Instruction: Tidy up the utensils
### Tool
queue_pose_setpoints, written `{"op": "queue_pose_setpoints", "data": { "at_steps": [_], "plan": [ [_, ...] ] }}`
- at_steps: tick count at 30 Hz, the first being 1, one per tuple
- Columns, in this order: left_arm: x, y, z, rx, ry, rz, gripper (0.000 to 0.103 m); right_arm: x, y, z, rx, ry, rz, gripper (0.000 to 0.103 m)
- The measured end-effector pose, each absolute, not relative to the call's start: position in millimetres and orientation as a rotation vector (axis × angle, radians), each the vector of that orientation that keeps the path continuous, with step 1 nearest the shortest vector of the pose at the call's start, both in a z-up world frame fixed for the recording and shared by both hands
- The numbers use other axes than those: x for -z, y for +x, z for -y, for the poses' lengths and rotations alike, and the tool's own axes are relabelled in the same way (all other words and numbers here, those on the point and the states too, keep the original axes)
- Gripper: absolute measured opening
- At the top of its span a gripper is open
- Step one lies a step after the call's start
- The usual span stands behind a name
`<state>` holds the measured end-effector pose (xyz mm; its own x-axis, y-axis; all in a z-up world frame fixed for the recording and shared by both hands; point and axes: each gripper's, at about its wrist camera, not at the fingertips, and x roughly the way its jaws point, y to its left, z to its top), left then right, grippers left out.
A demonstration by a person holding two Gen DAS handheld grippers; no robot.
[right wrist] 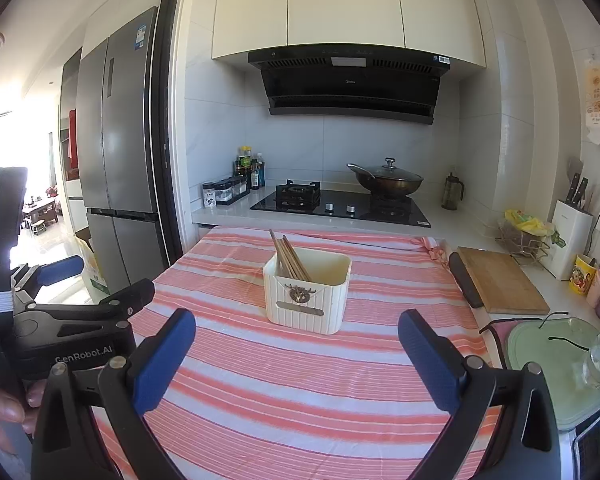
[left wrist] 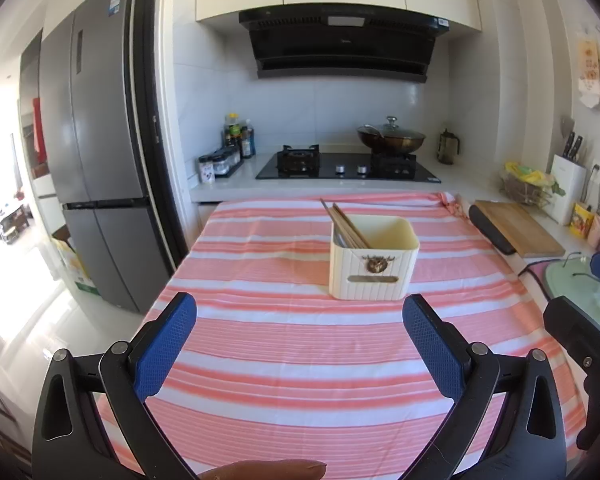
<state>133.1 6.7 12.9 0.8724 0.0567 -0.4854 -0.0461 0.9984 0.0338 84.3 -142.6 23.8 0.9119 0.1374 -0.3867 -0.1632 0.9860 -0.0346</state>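
The right gripper (right wrist: 296, 344) hangs with its blue-padded fingers (right wrist: 162, 360) spread wide and nothing between them, above a pink-and-white striped cloth (right wrist: 300, 400). Ahead on the cloth stands a cream utensil holder (right wrist: 306, 300) with wooden chopsticks (right wrist: 290, 258) leaning in its left side. The left gripper (right wrist: 80, 308) shows at the left edge.

A utensil holder (left wrist: 374, 258) stands on the table (left wrist: 260, 360), toward its far side, with chopsticks (left wrist: 346, 222) leaning in its left part. Behind the table runs a counter with a stove (left wrist: 346, 166); a wok (left wrist: 391, 138) sits on its right burner. A cutting board (left wrist: 518, 228) lies right of the table, a refrigerator (left wrist: 100, 140) stands left.
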Motion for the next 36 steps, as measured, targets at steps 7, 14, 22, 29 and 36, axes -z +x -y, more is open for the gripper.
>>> {"op": "queue_pose_setpoints", "data": {
  "at_steps": [7,14,22,29,36],
  "plan": [
    [-12.9,133.0,-6.6,-0.053,0.022,-0.51,0.103,-23.5,83.4,143.6,-0.152,-0.07,-0.39,0.103],
    [-11.9,131.6,-6.3,-0.049,0.026,-0.512,0.103,-23.3,82.3,146.5,-0.152,-0.07,-0.391,0.103],
    [-12.1,132.5,-2.8,-0.042,0.032,-0.513,0.103,-23.3,80.7,148.9,-0.146,-0.07,-0.391,0.103],
    [-11.9,132.0,-1.6,-0.039,0.035,-0.515,0.103,-23.1,79.9,149.1,-0.143,-0.072,-0.393,0.103],
    [-7.0,133.3,-9.0,-0.053,0.016,-0.515,0.103,-19.1,84.3,148.2,-0.136,-0.078,-0.412,0.103]
  ]
}}
